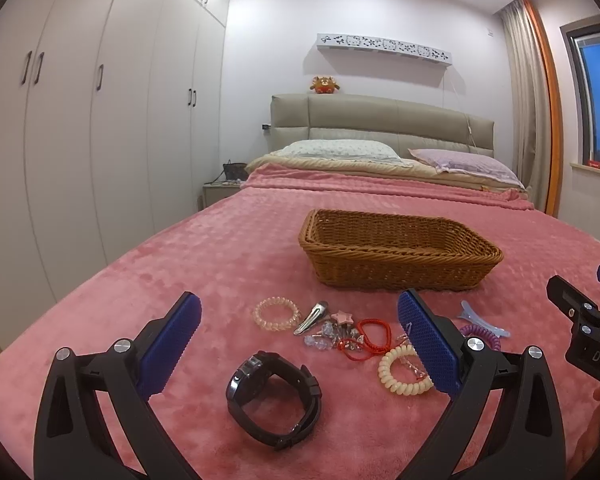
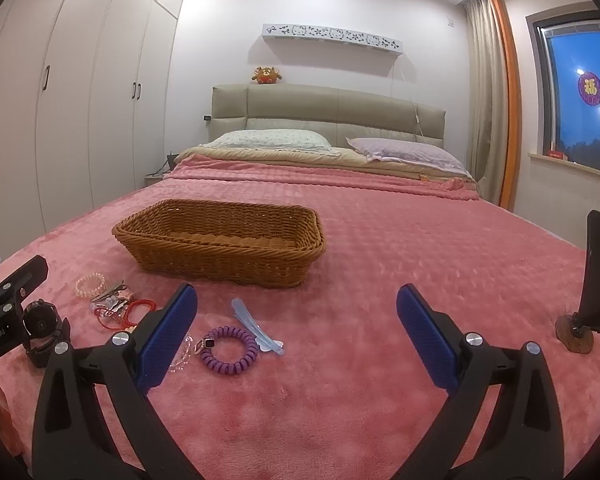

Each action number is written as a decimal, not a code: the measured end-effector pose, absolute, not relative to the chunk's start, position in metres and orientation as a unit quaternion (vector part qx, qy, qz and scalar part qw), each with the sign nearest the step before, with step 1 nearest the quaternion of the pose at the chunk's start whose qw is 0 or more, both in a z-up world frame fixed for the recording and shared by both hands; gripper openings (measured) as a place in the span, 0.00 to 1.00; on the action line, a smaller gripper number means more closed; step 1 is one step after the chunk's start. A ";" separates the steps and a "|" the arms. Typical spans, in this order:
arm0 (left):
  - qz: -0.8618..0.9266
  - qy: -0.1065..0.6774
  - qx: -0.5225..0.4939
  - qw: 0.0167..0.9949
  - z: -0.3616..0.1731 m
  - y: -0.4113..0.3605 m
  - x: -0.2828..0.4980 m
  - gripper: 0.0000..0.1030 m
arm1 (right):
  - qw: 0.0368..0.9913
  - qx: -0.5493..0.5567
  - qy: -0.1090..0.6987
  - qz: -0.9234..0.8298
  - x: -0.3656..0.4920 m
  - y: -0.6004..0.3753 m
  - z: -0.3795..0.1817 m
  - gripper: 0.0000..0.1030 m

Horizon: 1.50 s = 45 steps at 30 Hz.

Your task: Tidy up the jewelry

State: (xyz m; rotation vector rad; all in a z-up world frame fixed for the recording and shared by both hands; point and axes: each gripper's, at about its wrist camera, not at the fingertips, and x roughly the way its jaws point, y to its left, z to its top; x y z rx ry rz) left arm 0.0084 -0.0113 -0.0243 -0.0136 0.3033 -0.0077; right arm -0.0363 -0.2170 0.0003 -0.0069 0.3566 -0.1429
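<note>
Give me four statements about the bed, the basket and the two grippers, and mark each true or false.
1. The wicker basket already holds the jewelry. False: what shows of its inside looks bare; the pieces lie on the pink blanket.
2. The left gripper is open, holding nothing. True.
3. The black watch lies between the left gripper's fingers. True.
4. The right gripper is shut on the purple coil hair tie. False: it is open and the tie lies on the blanket.

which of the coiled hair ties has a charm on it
The purple hair tie, lying beside the blue clip. The pink hair tie and cream hair tie are plain coils.
</note>
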 end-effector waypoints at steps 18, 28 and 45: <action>-0.004 0.151 -0.006 0.988 -0.027 -0.012 0.009 0.93 | 0.981 -0.004 0.179 -0.071 -0.036 -0.216 -0.001 0.93; -0.004 0.150 -0.006 0.989 -0.029 -0.015 0.010 0.93 | 0.981 -0.004 0.179 -0.071 -0.035 -0.216 0.000 0.93; -0.004 0.151 -0.006 0.989 -0.027 -0.012 0.011 0.93 | 0.981 -0.007 0.178 -0.070 -0.035 -0.213 0.000 0.93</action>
